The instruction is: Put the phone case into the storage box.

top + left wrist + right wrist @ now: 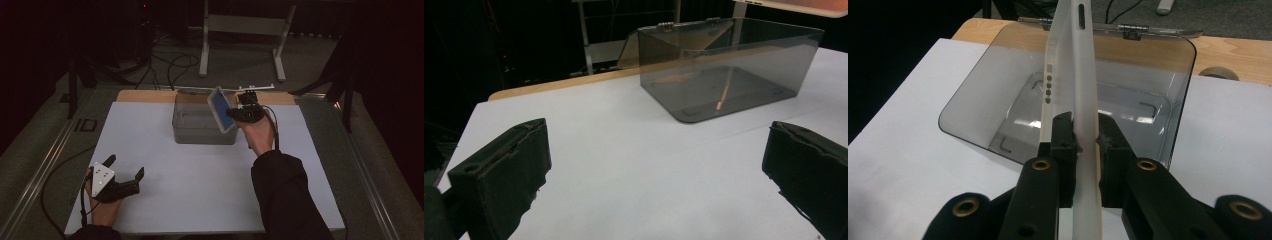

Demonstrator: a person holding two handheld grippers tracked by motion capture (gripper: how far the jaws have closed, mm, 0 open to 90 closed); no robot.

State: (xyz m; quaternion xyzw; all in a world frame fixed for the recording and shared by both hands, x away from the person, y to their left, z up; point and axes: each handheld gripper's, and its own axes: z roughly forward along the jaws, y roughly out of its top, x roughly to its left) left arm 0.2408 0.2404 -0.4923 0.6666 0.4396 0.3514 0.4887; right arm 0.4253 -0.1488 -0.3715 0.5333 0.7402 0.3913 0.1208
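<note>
Low at the frame's bottom left the left gripper rests wide open and empty on the white table, while up centre-right the right gripper clamps a white phone case, tilted over the smoky clear box's right rim, its lower end hidden between the jaws.

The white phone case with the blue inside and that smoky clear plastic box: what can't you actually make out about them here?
- White phone case with the blue inside: right gripper view shows it edge-on, lower end cut off by the picture's bottom and covered by the right gripper.
- High view: the case is too small and dim for detail.
- Smoky clear plastic box: left gripper view cuts its hinged lid at the top edge.
- Box floor: too dark in the high view.
</note>
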